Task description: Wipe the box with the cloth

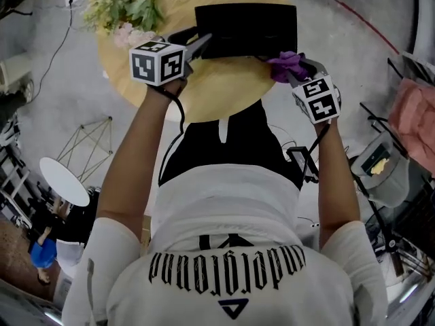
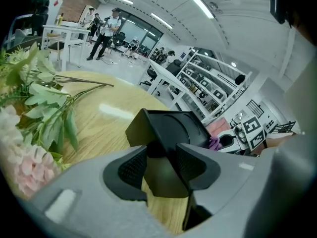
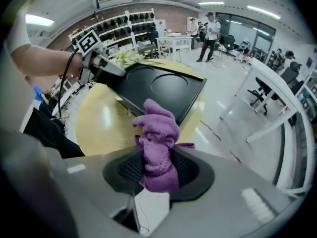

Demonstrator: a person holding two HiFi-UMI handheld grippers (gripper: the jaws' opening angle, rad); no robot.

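Box (image 1: pixel 246 29): black, flat and lidded. It lies on the far half of the round table (image 1: pixel 224 90), with its right end close to the table's edge.
Cloth (image 1: pixel 287 64): purple, bunched into a wad. It sits at the box's near right corner, and no view shows whether it touches the box.
Left gripper (image 1: pixel 200 44): jaws clamped on the box's near left corner, which sits between the two pads.
Right gripper (image 1: pixel 293 73): jaws closed on the cloth's lower fold, with most of the wad standing free above the pads.
Flowers (image 1: pixel 126 9): a loose spray on the table's left, near the left gripper.
Risk, box swings: it is held by one corner only. A firm wipe at the far end would likely turn it about that corner or push it toward the table's edge.
Risk, corner slips: the pads hold a smooth tapering corner, so a sideways load from wiping may work it loose.
Risk, cloth pulls out: only a small part is gripped, so drag on the lid could draw it out or fold it under.
Risk, hard contact: with the wad flopping loose, the jaws themselves may scrape the lid.
Risk, flowers: if the box shifts left, it could sweep them.
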